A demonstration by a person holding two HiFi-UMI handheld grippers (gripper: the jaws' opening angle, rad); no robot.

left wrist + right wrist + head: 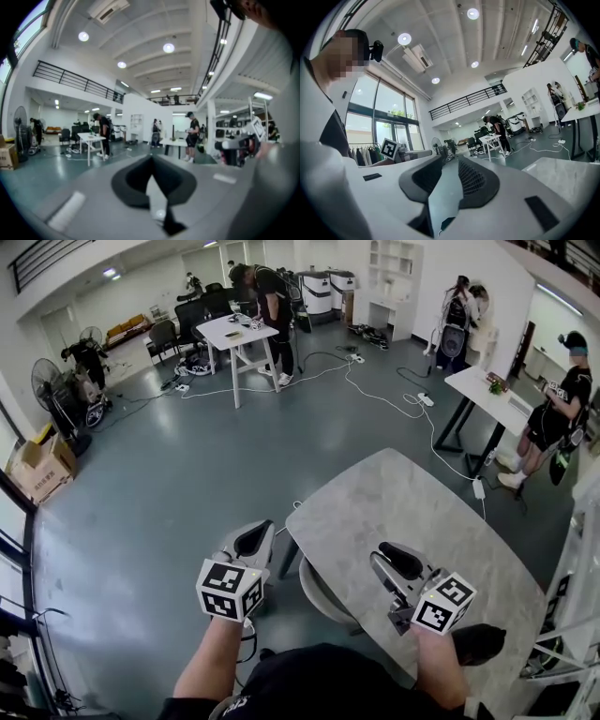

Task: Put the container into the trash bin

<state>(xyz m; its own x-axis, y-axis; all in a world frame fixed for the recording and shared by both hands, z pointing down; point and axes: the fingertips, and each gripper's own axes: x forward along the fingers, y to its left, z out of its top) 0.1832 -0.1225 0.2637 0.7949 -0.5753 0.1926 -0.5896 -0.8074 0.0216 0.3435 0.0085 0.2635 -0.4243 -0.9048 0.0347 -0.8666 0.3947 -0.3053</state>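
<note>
No container showing anywhere, so can't say which way it lies. Left tongs (251,542) pinched shut and empty. Right tongs (400,562) spread wide over the counter (394,488), empty too. Rounded rim (317,594) between them might be the trash bin.

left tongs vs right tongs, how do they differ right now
Left tongs are shut, with the pads meeting at the tip; right tongs stand open with a clear gap. In the head view, left tongs hang over the floor beside the table; right tongs are over the tabletop. Both are empty and point away from the person.
</note>
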